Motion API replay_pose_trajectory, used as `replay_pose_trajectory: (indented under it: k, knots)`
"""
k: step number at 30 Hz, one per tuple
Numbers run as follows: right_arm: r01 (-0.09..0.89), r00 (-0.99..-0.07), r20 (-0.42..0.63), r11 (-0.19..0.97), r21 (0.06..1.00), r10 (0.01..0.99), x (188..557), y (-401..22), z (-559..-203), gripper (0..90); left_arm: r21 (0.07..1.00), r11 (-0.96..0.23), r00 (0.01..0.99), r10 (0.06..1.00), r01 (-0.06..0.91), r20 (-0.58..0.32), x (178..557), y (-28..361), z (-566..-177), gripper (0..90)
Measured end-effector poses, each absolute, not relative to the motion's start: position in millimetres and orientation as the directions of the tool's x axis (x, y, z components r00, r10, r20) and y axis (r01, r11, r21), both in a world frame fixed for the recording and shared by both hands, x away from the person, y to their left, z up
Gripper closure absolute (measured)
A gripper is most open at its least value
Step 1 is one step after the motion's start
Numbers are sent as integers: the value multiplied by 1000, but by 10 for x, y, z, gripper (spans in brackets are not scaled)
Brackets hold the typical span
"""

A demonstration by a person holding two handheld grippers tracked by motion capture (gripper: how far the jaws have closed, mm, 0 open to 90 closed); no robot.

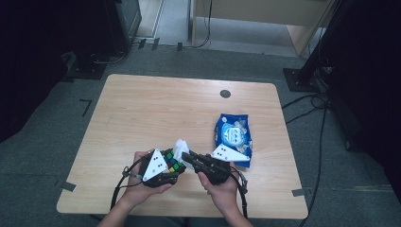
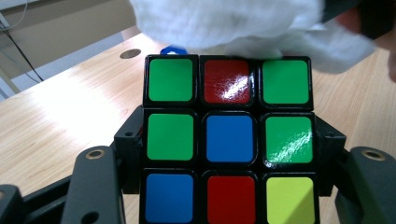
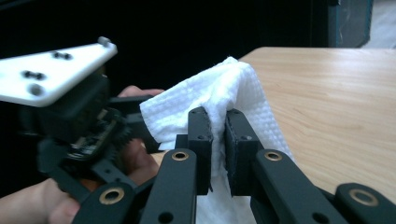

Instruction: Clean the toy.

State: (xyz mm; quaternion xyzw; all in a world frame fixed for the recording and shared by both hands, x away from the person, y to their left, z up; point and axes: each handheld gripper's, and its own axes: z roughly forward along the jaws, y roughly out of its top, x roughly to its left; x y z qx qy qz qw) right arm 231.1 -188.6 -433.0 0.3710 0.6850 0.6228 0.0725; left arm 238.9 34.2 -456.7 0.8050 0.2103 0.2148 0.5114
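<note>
Left gripper view: glossy cube [image 2: 229,140], green, red, blue and yellow squares, clamped in the left gripper [image 2: 229,186]. Right gripper view: soft, dimpled white wipe [image 3: 219,98] pinched tight by the right gripper [image 3: 218,140]. High view: crinkly blue packet [image 1: 232,135] on the wooden table [image 1: 156,109].

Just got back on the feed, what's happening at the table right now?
A person is wiping a cube with a white wipe. The left tongs are shut on the cube, holding it just above the table. The right tongs pinch the wipe and press it against the cube's far edge. A blue wipe pack lies to the right.
</note>
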Motion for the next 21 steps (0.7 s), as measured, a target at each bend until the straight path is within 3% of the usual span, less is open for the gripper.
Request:
replay_pose_trajectory:
  k: [12, 16, 21]
  knots:
    - [473, -647, 371, -30, 880, 666, 2456, -1989, -4565, 829, 918, -382, 814, 564, 107, 140, 2370, 348, -4536, 341]
    - [564, -608, 349, 79, 822, 713, 2568, -1956, -4780, 829, 935, -337, 814, 570, 107, 112, 2378, 394, -4487, 341]
    - [581, -564, 336, 73, 811, 754, 2624, -2020, -4856, 830, 938, -326, 799, 591, 117, 106, 2410, 473, -4467, 341]
